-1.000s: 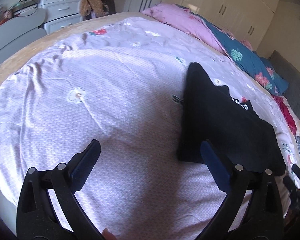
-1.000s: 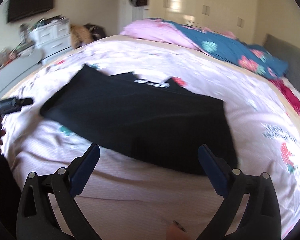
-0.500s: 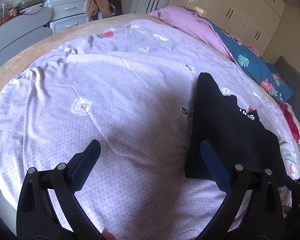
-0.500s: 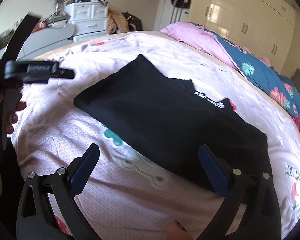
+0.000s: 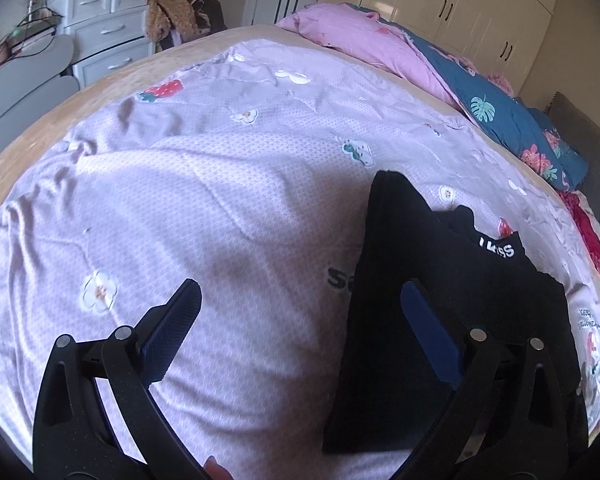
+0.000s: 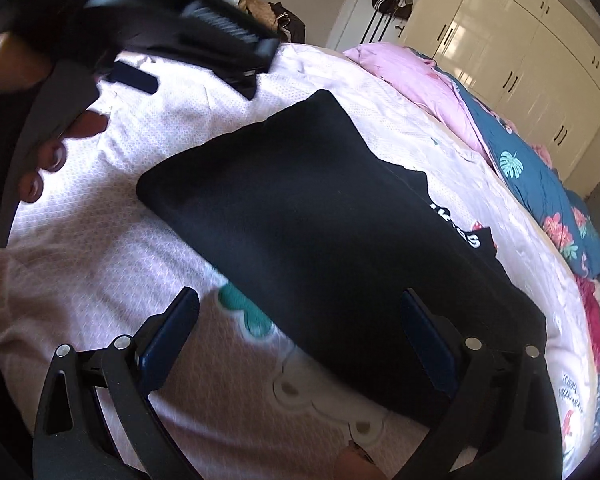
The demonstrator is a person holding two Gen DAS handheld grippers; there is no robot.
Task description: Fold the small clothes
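A black garment (image 5: 428,280) with white lettering lies folded flat on the lilac patterned bedsheet (image 5: 204,208). In the left wrist view my left gripper (image 5: 300,300) hovers open over the sheet, its right finger above the garment's near left edge. In the right wrist view the same black garment (image 6: 320,216) fills the middle, and my right gripper (image 6: 300,304) is open just above its near edge, holding nothing. The left gripper (image 6: 196,40) and the hand (image 6: 48,136) holding it show blurred at the upper left of that view.
A pink quilt (image 5: 364,48) and a blue floral quilt (image 5: 512,120) are piled along the bed's far side. White drawers (image 5: 108,36) and a grey desk (image 5: 24,76) stand beyond the bed's left edge. Cream wardrobes (image 6: 512,40) line the far wall.
Both grippers stayed open. The right gripper swung left and closer to the garment's near edge. The left gripper shifted a little, and now looms nearer in the right wrist view.
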